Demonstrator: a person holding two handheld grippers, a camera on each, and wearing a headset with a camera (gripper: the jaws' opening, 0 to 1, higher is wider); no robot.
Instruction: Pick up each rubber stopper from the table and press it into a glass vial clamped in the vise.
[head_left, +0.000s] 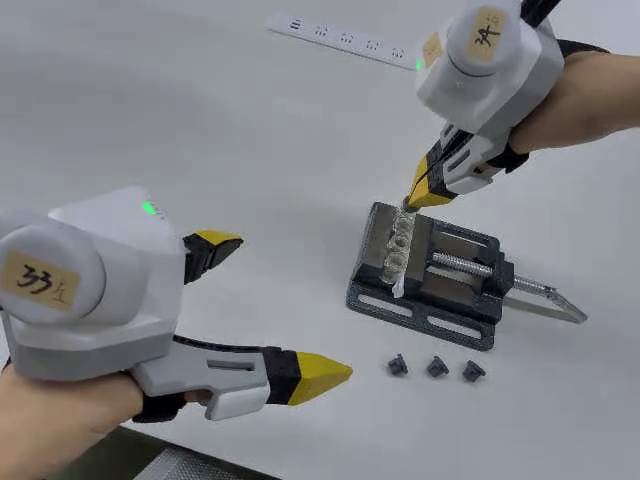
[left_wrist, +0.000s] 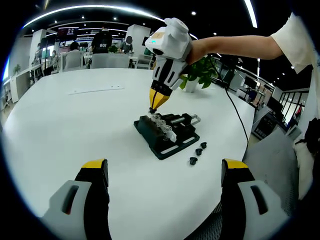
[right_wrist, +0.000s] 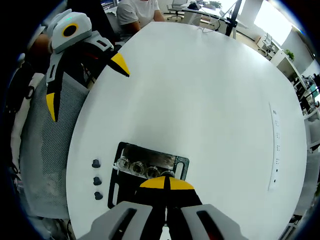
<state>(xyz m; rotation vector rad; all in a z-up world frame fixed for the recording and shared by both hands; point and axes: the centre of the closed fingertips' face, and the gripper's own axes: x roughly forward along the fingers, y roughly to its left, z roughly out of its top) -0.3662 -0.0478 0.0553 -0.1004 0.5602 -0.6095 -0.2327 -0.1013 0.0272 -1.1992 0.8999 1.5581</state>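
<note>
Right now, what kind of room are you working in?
Probably an open-plan office or lab. There is a big white table, people seated behind it, a potted plant, and a small vise holding glass vials.

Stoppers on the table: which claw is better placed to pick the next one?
Left, probably. The left claw is open and free, one tip close to the three stoppers beside the vise. The right claw is shut, tips down at the end vial.

Head, right gripper views look down, left level — sharing the vise (head_left: 468, 268).
</note>
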